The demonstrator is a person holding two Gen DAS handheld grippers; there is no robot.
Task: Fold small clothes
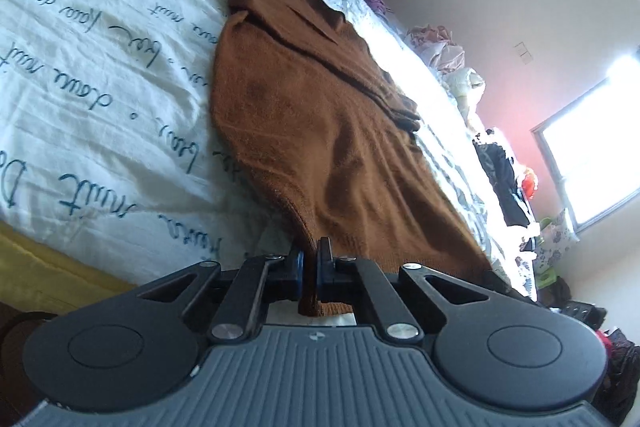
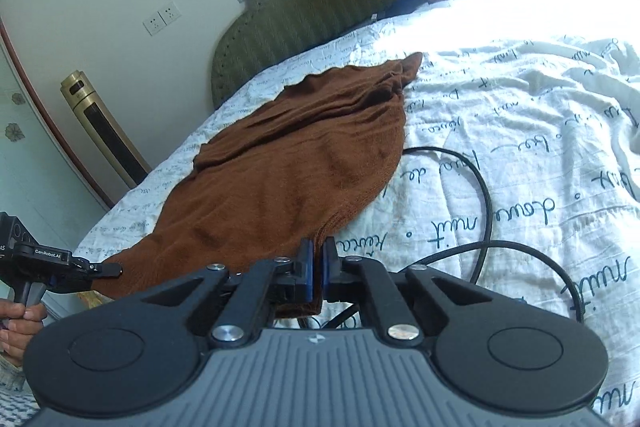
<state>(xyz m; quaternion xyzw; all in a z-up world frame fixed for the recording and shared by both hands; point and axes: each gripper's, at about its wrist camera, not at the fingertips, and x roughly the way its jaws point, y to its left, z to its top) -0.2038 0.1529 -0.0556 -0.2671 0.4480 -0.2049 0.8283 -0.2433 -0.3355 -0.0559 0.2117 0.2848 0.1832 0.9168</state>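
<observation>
Nearest us, each hand-held gripper, left (image 1: 309, 259) and right (image 2: 318, 257), clenches a near corner of the brown garment (image 2: 288, 171), which stretches away along the bed (image 2: 520, 99), sleeves seemingly folded in, the lengthwise fold still to do.

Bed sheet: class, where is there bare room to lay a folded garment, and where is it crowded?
Bare lettered bed sheet lies beside the brown garment, opposite the window. A black cable loops across the near part. The far edge is crowded with piled clothes.
</observation>
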